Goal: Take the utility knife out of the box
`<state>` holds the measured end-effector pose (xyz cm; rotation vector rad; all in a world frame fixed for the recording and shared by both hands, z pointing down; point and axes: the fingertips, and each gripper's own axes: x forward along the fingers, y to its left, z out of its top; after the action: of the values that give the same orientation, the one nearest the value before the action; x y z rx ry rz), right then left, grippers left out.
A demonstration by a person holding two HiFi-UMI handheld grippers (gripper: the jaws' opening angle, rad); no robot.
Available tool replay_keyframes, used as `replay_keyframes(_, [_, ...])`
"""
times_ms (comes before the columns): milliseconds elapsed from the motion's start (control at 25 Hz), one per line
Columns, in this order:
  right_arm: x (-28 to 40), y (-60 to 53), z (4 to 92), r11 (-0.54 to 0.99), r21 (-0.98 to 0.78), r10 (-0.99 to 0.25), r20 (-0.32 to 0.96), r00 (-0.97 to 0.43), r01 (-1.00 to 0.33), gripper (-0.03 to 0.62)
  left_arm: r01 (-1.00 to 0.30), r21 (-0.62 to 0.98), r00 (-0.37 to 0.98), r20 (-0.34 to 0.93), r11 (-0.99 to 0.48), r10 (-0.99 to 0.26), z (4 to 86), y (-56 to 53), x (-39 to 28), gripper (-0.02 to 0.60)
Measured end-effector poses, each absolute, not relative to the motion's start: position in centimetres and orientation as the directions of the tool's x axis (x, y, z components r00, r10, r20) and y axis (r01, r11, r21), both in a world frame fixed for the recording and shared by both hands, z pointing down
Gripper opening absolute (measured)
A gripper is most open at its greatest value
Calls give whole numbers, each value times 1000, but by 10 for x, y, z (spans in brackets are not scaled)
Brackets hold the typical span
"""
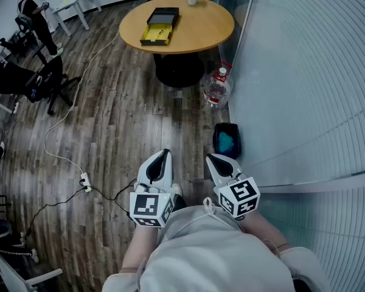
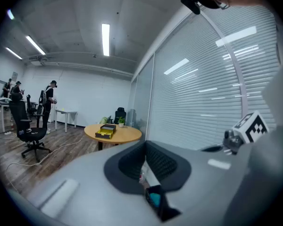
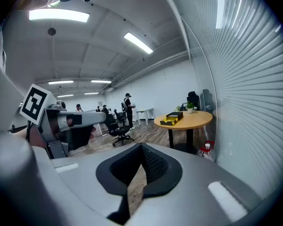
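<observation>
The open box (image 1: 159, 26) lies far ahead on a round wooden table (image 1: 201, 26); it has a yellow tray and a black lid part behind it. A small dark item, likely the utility knife (image 1: 159, 34), lies in the yellow tray. Both grippers are held close to the person's body, well short of the table. My left gripper (image 1: 159, 165) and right gripper (image 1: 221, 165) are both shut with nothing in them. The left gripper view shows my left gripper (image 2: 145, 144) pointing towards the box (image 2: 105, 132). In the right gripper view my right gripper (image 3: 142, 147) has the box (image 3: 171, 120) off to its right.
A glass wall with blinds (image 1: 304, 72) runs along the right. On the floor stand a water bottle (image 1: 217, 90) and a black bin (image 1: 227, 140). A cable with a power strip (image 1: 85, 180) crosses the wood floor. Office chairs (image 1: 45, 81) and a person (image 1: 33, 17) are at the left.
</observation>
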<state>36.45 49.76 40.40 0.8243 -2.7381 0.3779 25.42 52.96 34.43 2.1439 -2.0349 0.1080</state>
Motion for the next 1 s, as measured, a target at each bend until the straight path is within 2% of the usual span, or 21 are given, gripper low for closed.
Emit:
replay_keyframes(640, [341,467,418,767,-214,-524,334,-784,-604,-2,-993,109,76,212,-54,-974,360,502,225,6])
replay_keyframes(1000, [264,425,418,750,-218,-544,334,-769,-625,-2,-991,119,78,183,-57,-980,357,463,138,6])
